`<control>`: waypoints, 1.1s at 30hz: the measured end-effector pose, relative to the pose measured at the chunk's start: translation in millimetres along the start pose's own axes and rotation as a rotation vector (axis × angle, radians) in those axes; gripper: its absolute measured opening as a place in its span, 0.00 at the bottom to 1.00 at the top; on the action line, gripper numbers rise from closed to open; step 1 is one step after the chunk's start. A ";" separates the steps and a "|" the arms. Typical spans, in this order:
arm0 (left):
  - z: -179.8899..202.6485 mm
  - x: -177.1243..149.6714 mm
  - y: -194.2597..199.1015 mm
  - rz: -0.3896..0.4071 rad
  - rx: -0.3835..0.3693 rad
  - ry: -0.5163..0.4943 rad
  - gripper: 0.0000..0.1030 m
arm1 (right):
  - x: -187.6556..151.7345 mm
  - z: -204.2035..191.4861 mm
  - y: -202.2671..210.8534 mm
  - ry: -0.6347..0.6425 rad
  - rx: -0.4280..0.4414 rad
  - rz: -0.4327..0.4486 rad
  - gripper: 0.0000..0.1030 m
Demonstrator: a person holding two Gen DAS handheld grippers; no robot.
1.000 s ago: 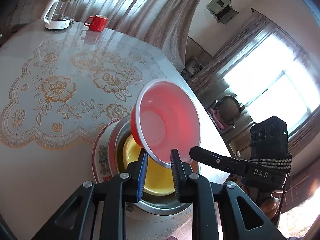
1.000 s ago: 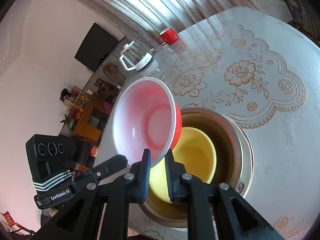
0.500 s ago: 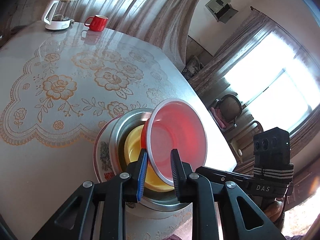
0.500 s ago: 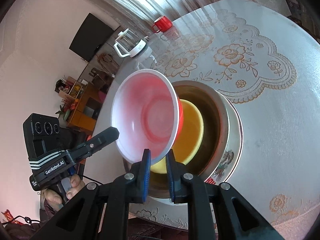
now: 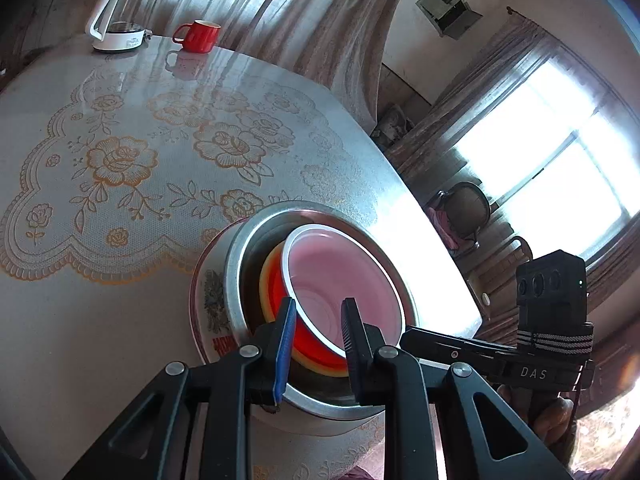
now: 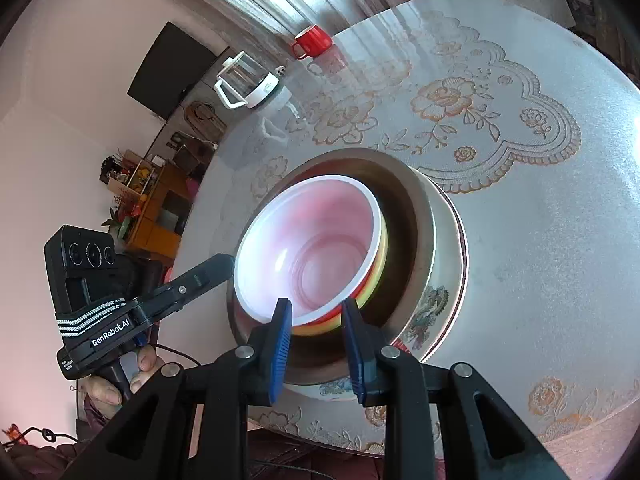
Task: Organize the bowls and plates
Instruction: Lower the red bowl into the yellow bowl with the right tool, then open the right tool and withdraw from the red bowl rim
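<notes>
Red plastic bowl with white inside point(image 6: 316, 248) sits nested in yellow bowl point(image 6: 381, 268); my left gripper point(image 5: 318, 332) and right gripper point(image 6: 316, 328) straddle its near rim, jaws apart.

Three nested bowls: red bowl point(image 5: 344, 280), yellow bowl point(image 5: 269, 276), steel bowl point(image 5: 236, 276); one plate point(image 5: 208, 296), one mug point(image 5: 200, 35), one kettle point(image 5: 118, 20).

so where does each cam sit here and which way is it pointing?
Left wrist: on the left gripper, looking along its jaws at the red bowl nested in the yellow bowl, window behind; the right gripper enters from the right.
Right wrist: on the right gripper, looking at the same red bowl from the opposite side, TV wall behind; the left gripper and a hand show at left.
Shared: bowl stack, plate, red mug, kettle.
</notes>
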State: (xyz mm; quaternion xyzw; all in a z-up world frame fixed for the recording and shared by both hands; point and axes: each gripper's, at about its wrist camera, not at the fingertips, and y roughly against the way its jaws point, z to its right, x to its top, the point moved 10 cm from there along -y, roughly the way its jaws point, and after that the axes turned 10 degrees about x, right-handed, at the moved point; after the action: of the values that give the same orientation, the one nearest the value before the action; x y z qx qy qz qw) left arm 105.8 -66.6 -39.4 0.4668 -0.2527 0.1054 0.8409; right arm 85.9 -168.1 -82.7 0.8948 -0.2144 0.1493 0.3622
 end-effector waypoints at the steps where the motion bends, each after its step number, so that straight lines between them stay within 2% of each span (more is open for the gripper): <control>1: 0.1 0.1 0.0 0.001 -0.001 -0.002 0.22 | -0.1 1.0 0.0 0.005 -0.011 -0.001 0.25; 6: 1.4 -3.1 -2.7 -0.007 -0.002 -0.009 0.22 | 13.5 3.2 11.7 0.044 -0.068 0.072 0.25; 10: 5.9 -9.3 -4.4 -0.012 0.000 -0.027 0.22 | 29.1 2.5 9.6 0.111 -0.156 0.120 0.25; 19: 6.0 -13.2 -8.2 -0.006 0.034 -0.063 0.22 | 20.0 2.4 -19.7 0.178 -0.188 0.041 0.27; 24: 1.3 -10.8 -7.7 0.017 0.089 -0.083 0.25 | 25.7 -5.3 -15.6 0.202 -0.180 0.071 0.31; 29: -4.8 -9.2 -6.7 0.056 0.177 -0.128 0.29 | 46.6 -1.3 -8.1 0.214 -0.236 0.141 0.34; 33: -5.9 -9.4 -6.0 0.073 0.202 -0.152 0.30 | 55.1 11.1 -15.7 0.218 -0.298 0.147 0.35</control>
State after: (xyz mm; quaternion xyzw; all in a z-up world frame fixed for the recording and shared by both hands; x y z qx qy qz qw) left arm 102.2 -64.4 -51.3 0.5462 -0.3207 0.1254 0.7636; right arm 142.5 -181.1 -76.3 0.7919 -0.2582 0.2379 0.4997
